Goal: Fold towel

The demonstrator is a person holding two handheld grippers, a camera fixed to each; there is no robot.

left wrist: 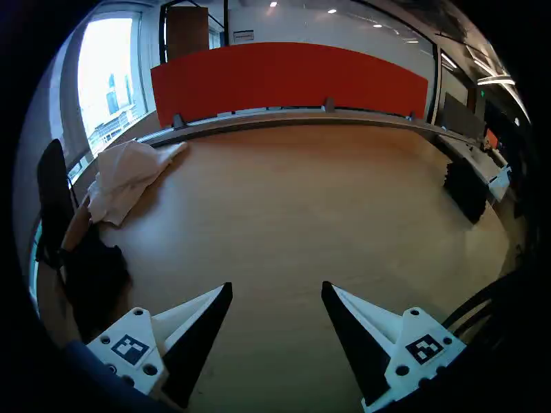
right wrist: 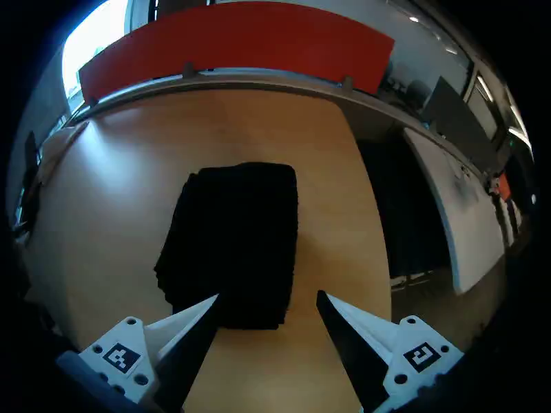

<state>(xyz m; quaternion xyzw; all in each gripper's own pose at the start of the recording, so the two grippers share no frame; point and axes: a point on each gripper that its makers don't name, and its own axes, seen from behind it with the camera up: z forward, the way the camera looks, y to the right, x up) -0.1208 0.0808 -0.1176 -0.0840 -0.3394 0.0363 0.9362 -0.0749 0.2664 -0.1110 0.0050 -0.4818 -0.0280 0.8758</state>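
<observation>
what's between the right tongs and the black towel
Nothing. In the right gripper view the near edge of the black towel reaches between the fingertips of the open right tongs; bare wooden table surrounds it.

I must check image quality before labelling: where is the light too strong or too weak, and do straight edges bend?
Left gripper view: the window is mostly blown out to white, and the red divider bows from fisheye distortion. Right gripper view: the black towel is so dark that its folds barely show.
</observation>
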